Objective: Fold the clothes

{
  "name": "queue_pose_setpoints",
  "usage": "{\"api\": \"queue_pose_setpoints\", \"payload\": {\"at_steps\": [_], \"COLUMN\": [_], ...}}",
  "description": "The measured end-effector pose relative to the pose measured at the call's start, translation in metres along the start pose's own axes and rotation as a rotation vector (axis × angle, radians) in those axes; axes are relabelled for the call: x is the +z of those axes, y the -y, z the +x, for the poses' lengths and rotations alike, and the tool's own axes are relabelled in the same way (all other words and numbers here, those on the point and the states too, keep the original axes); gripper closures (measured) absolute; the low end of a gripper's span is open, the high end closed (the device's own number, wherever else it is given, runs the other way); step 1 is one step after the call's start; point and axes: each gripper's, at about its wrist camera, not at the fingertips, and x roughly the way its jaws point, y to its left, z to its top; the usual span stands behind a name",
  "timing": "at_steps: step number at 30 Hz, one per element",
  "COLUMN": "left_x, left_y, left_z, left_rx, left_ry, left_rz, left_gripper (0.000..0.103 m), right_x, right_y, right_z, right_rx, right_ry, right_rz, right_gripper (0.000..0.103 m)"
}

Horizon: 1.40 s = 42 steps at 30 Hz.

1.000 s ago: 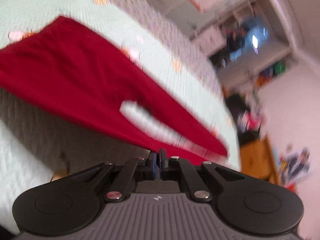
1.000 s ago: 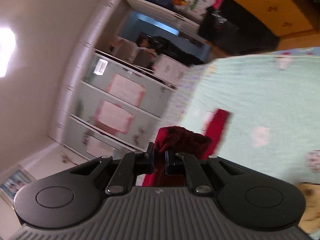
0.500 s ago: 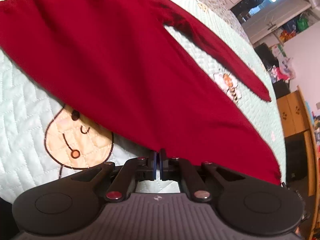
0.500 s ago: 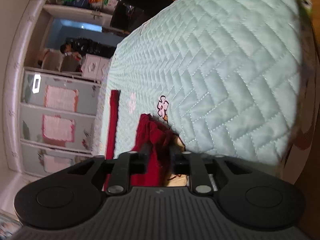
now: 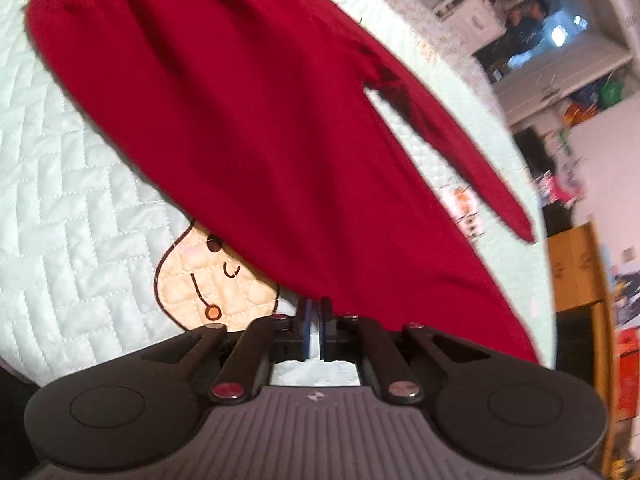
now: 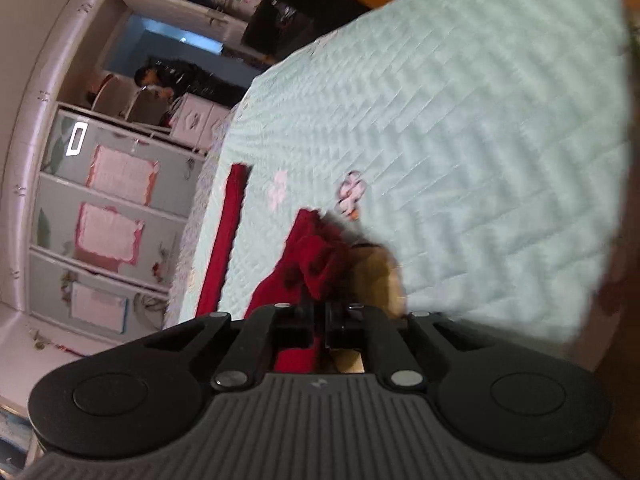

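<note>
step: we're laying the red pants [image 5: 256, 128] flat on the quilt [image 5: 72, 216], over its cartoon patch | left gripper [image 5: 314, 312] opening at hem, right gripper [image 6: 318, 312] clamped on bunched cloth | next: release, smooth, fold

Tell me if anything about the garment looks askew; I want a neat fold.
The red garment lies mostly flat on the quilt, but the corner by the right gripper is bunched into a wrinkled lump instead of lying smooth.
</note>
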Motion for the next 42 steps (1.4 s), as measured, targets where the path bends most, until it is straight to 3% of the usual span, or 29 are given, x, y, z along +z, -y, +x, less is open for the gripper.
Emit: {"api": "queue_pose_setpoints", "payload": {"at_steps": [1, 3, 5, 8, 10, 12, 16, 19, 22, 25, 28, 29, 30, 31, 42], "left_x": [0.000, 0.001, 0.003, 0.011, 0.019, 0.031, 0.064, 0.086, 0.103, 0.119, 0.127, 0.128, 0.129, 0.131, 0.124], "left_y": [-0.006, -0.019, -0.035, -0.065, -0.085, -0.103, -0.128, -0.147, -0.164, -0.171, -0.167, -0.166, -0.166, -0.165, -0.182], "left_z": [-0.006, -0.017, -0.029, -0.047, -0.056, -0.063, -0.061, -0.060, -0.057, -0.053, -0.047, -0.045, -0.044, -0.043, -0.073], "left_rx": [-0.015, -0.020, -0.005, 0.019, 0.049, 0.083, 0.132, 0.172, 0.158, 0.154, 0.165, 0.173, 0.180, 0.188, 0.269], "left_ry": [0.021, 0.074, 0.149, 0.243, 0.300, 0.354, 0.398, 0.423, 0.446, 0.453, 0.422, 0.407, 0.392, 0.378, 0.316], "left_rz": [-0.022, -0.072, -0.138, -0.260, -0.335, -0.397, -0.428, -0.442, -0.467, -0.421, -0.357, -0.338, -0.318, -0.299, -0.157], "left_gripper": [0.092, 0.068, 0.061, 0.058, 0.055, 0.050, 0.049, 0.049, 0.049, 0.049, 0.053, 0.065, 0.091, 0.100, 0.100], "right_x": [0.000, -0.002, -0.003, -0.008, -0.013, -0.020, -0.033, -0.041, -0.050, -0.059, -0.069, -0.074, -0.078, -0.084, -0.159], "right_y": [0.003, 0.009, 0.013, 0.019, 0.022, 0.021, 0.005, -0.006, -0.021, -0.043, -0.066, -0.074, -0.081, -0.088, -0.165], "right_z": [0.000, -0.002, -0.004, -0.009, -0.014, -0.023, -0.040, -0.047, -0.052, -0.051, -0.044, -0.040, -0.036, -0.031, 0.027], "right_rx": [-0.021, -0.029, -0.016, 0.009, 0.022, 0.018, -0.026, -0.049, -0.059, -0.072, -0.076, -0.071, -0.064, -0.060, -0.089], "right_ry": [-0.008, -0.010, 0.001, 0.036, 0.062, 0.091, 0.107, 0.094, 0.091, 0.084, 0.064, 0.056, 0.048, 0.036, -0.209], "right_rz": [-0.005, -0.004, 0.029, 0.133, 0.197, 0.213, 0.178, 0.159, 0.134, 0.080, 0.023, 0.008, -0.007, -0.029, -0.457], "right_gripper": [0.098, 0.098, 0.095, 0.087, 0.075, 0.065, 0.045, 0.044, 0.044, 0.044, 0.044, 0.044, 0.044, 0.044, 0.041]}}
